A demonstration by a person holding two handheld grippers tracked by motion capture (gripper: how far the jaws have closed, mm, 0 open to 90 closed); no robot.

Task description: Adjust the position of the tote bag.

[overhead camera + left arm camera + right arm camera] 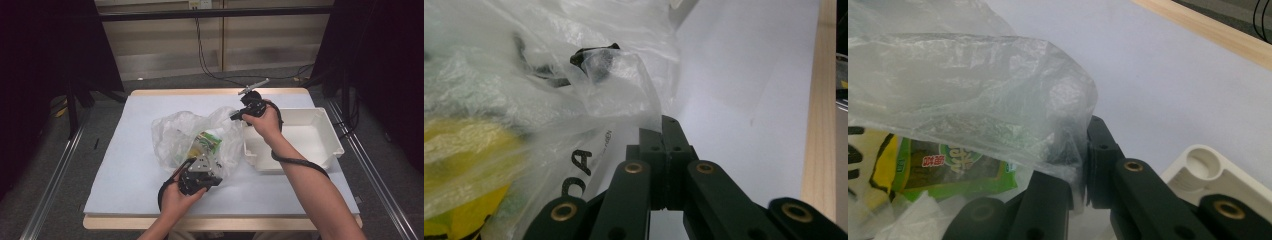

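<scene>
Clear plastic bag [192, 142] sits mid-bench; my left hand-held gripper [200, 172] pinches its six-o'clock edge, my right hand-held gripper [240, 114] its two-o'clock rim. Next I'd spread the mouth to reach the snack packet [205, 143].

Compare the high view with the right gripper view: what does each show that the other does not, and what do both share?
High view alone: both of the person's hands, the left gripper at the near edge of the plastic bag, the right gripper at its far right edge, and the white tray whole.

Right gripper view alone: its fingers pinching a fold of the bag's film, and red print on the green packet.

Both: the clear bag, the green packet inside, a yellow packet, the tray's rim and the white table cover.
</scene>
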